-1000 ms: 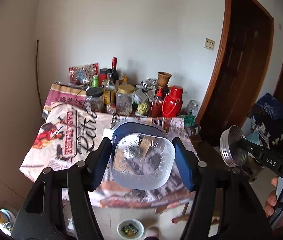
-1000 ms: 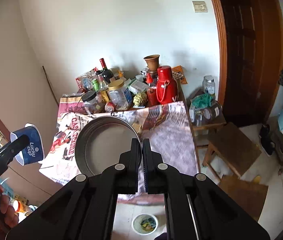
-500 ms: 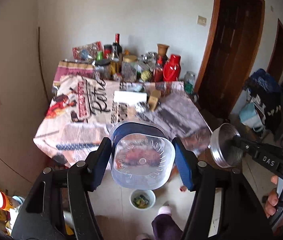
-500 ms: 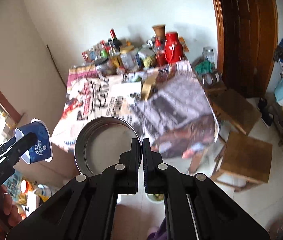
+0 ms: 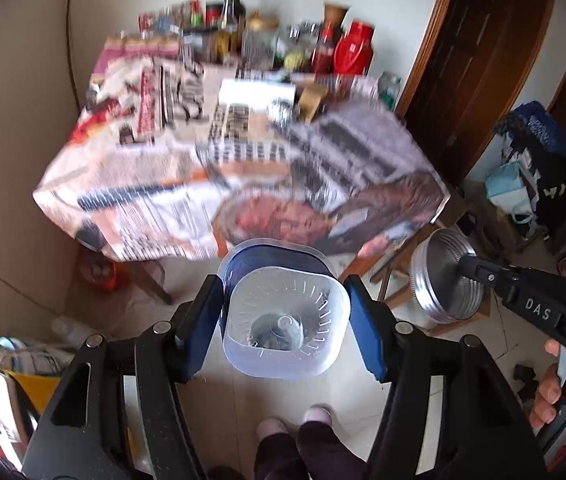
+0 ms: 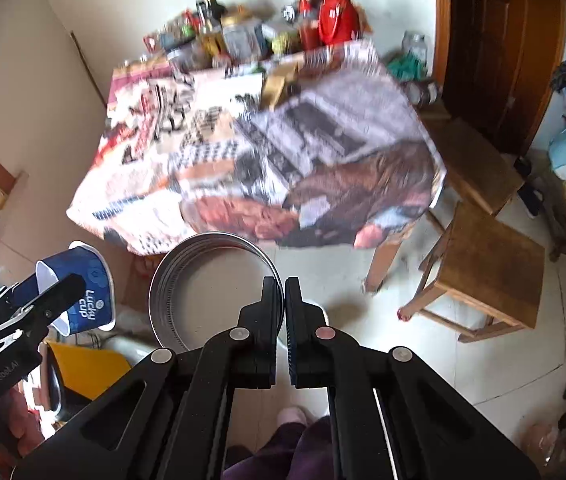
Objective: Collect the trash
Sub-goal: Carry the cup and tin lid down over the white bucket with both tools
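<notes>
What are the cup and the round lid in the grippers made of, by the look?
Cup: thin translucent plastic, probably, with a glossy blue "Lucky cup" printed sleeve; light passes through its base.
Round lid: metal, likely tin or aluminium, with a dull silver brushed sheen and a ribbed, threaded rim.

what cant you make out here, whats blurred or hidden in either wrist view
- Left wrist view: tablecloth print and bottles behind it are motion-blurred; labels unreadable.
- Left wrist view: the plastic cup in the left gripper hides the floor below.
- Right wrist view: the metal lid in the right gripper covers the floor behind it.
</notes>
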`<state>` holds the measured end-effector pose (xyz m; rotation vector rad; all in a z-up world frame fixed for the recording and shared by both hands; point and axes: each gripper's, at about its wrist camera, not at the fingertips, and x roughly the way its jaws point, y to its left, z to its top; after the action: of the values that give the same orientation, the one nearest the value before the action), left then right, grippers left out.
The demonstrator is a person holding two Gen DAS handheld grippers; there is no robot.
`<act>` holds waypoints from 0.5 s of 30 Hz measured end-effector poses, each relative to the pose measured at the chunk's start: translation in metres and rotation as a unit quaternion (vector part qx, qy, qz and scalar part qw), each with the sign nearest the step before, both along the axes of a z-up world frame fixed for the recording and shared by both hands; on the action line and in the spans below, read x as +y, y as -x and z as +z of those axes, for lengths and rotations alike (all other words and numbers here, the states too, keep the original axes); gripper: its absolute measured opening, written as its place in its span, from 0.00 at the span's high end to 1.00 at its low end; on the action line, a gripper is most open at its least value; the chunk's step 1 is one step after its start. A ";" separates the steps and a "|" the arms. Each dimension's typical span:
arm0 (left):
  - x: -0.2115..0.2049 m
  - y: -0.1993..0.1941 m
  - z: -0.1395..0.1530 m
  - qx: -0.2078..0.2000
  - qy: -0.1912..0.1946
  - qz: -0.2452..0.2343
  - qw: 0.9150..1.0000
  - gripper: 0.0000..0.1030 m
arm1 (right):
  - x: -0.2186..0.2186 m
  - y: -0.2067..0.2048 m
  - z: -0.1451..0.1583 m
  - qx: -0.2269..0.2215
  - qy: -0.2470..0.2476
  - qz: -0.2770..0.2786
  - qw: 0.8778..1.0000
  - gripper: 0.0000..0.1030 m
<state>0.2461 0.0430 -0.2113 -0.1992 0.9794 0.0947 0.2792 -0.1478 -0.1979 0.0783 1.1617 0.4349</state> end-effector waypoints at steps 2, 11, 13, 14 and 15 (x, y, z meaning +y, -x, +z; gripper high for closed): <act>-0.004 -0.009 -0.030 0.019 0.004 0.011 1.000 0.41 | 0.003 -0.004 -0.025 0.013 0.003 0.011 1.000 0.96; -0.007 -0.041 -0.166 0.085 0.011 0.043 0.995 0.41 | 0.005 -0.024 -0.153 0.066 0.014 0.050 0.996 0.96; -0.006 -0.048 -0.196 0.095 0.011 0.045 0.994 0.41 | 0.006 -0.027 -0.178 0.074 0.018 0.055 0.996 0.96; -0.005 -0.051 -0.218 0.102 0.011 0.046 0.994 0.41 | 0.007 -0.028 -0.194 0.079 0.020 0.058 0.995 0.96; -0.004 -0.054 -0.234 0.106 0.012 0.047 0.993 0.41 | 0.008 -0.029 -0.212 0.085 0.022 0.060 0.994 0.96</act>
<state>0.2998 0.0388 -0.4452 -0.2617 1.1828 0.1937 0.3080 -0.1398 -0.4103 0.0077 1.3473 0.5170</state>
